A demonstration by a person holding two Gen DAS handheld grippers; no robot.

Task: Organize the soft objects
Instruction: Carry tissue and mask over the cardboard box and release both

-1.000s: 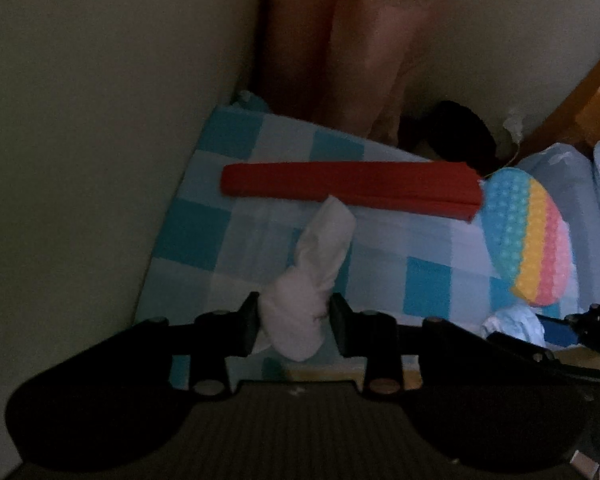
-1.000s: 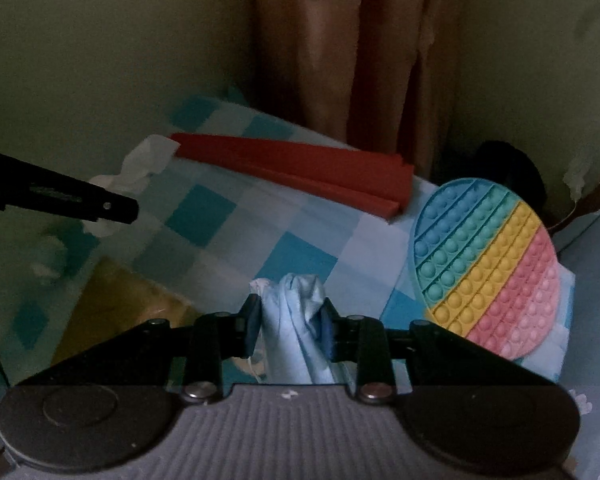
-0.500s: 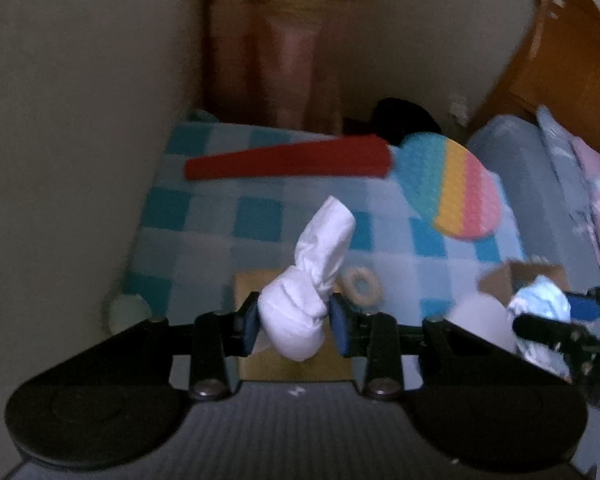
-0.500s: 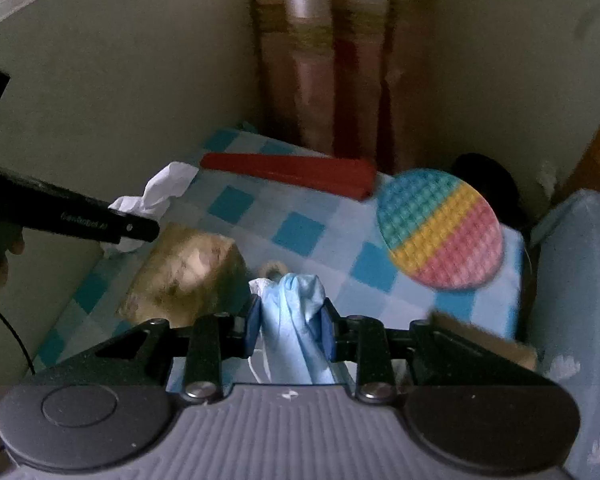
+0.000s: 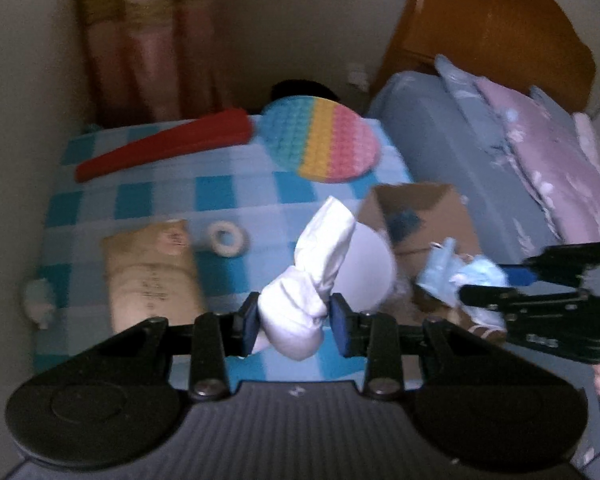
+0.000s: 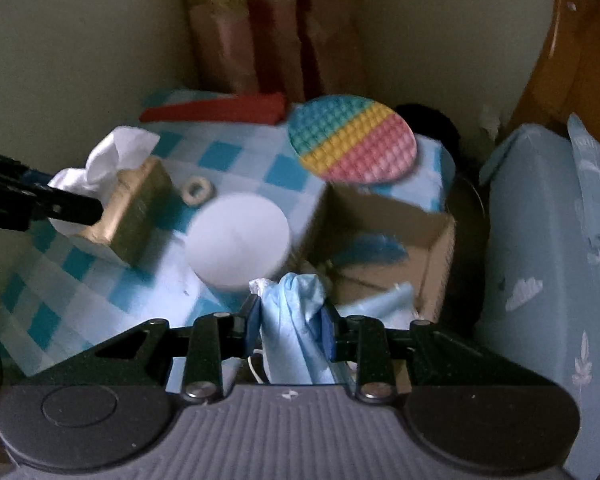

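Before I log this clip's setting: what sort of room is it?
Probably a bedroom: a bed with floral pillows, a wooden headboard, and a curtain behind a small table with a checked cloth.

Soft white cloth bundle point(image 5: 308, 280), crumpled pale blue fabric point(image 6: 294, 332), matt checked tablecloth point(image 5: 236, 196), bumpy silicone rainbow mat point(image 5: 320, 140), plain brown cardboard box point(image 6: 384, 236), glossy wooden headboard point(image 5: 488, 28).

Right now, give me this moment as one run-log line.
left hand-held gripper: shut on white tissue wad | right hand-held gripper: shut on blue face mask | cardboard box: open, ahead of right
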